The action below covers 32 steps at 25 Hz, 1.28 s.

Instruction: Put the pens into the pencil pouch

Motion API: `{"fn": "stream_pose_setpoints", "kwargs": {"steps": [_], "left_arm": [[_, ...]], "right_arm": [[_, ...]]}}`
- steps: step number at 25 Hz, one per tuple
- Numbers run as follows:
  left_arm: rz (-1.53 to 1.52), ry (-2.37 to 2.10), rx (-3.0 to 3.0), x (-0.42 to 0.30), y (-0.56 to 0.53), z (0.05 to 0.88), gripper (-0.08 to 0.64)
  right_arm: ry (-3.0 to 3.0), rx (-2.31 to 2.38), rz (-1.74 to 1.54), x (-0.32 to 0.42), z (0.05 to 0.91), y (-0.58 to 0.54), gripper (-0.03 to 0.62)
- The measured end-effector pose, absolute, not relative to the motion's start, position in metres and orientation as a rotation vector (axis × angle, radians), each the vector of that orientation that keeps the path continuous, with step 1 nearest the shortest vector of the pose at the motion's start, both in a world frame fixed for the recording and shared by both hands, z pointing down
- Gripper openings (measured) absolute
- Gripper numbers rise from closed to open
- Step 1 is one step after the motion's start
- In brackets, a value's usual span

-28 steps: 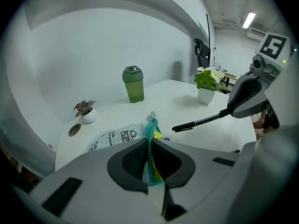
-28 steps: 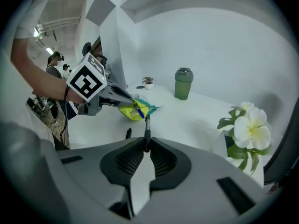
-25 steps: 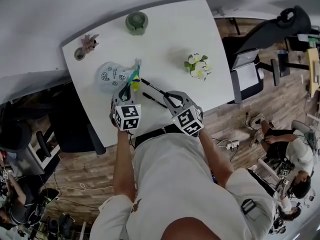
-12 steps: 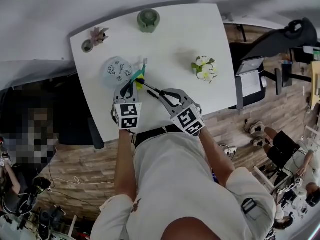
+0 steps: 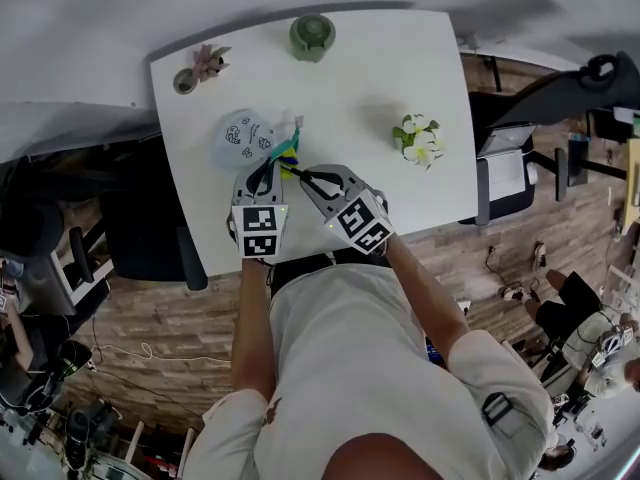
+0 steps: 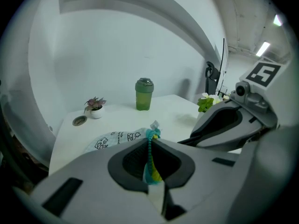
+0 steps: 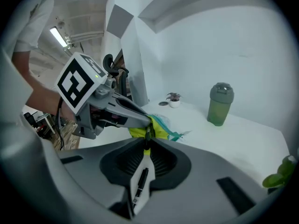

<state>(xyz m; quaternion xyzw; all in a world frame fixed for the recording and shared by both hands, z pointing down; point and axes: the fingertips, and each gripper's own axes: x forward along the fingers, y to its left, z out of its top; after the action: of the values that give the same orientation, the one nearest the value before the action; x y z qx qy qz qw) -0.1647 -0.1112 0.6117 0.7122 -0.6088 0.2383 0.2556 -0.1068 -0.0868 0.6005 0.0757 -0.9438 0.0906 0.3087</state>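
Note:
The pale printed pencil pouch (image 5: 243, 138) lies at the table's left side, its teal zipper edge and yellow lining lifted. My left gripper (image 5: 270, 166) is shut on that zipper edge (image 6: 150, 149). My right gripper (image 5: 300, 175) is shut on a black pen (image 7: 146, 138). The pen's tip points at the yellow pouch mouth (image 7: 140, 131), close beside the left gripper (image 7: 122, 112). A second black pen (image 7: 139, 185) lies on the table under the right gripper, seen through the gap between its jaws; it is hidden in the head view.
On the white table (image 5: 360, 78) stand a green bottle (image 5: 312, 35) at the far edge, a small potted plant (image 5: 210, 61) with a round lid (image 5: 184, 82) at the far left, and white flowers (image 5: 420, 138) at the right. An office chair (image 5: 505, 173) stands past the right edge.
My right gripper has moved left with the pen, from the table's middle to the pouch mouth. The left gripper has lifted the pouch edge slightly.

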Motion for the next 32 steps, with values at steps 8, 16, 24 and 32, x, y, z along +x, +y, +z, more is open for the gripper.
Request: {"fn": "stream_pose_setpoints", "kwargs": {"steps": [8,16,24,32], "left_arm": [[0.583,-1.661,1.914,-0.168,-0.11,0.609,0.008],[0.536,-1.637,1.912,-0.166,-0.111,0.613,0.008],[0.609,-1.601,1.959,-0.161,-0.113,0.618,0.008],[0.663,-1.58,2.002,-0.159,-0.113,0.619,0.008]], "right_arm": [[-2.512,0.167,0.28,-0.134,0.619,-0.087,0.044],[-2.432,0.148,0.282,-0.147,0.653,-0.088,0.046],[-2.417,0.25,0.264,-0.136,0.654,-0.093,0.098],[-2.436,0.418,0.239,-0.096,0.626,-0.102,0.123]]}}
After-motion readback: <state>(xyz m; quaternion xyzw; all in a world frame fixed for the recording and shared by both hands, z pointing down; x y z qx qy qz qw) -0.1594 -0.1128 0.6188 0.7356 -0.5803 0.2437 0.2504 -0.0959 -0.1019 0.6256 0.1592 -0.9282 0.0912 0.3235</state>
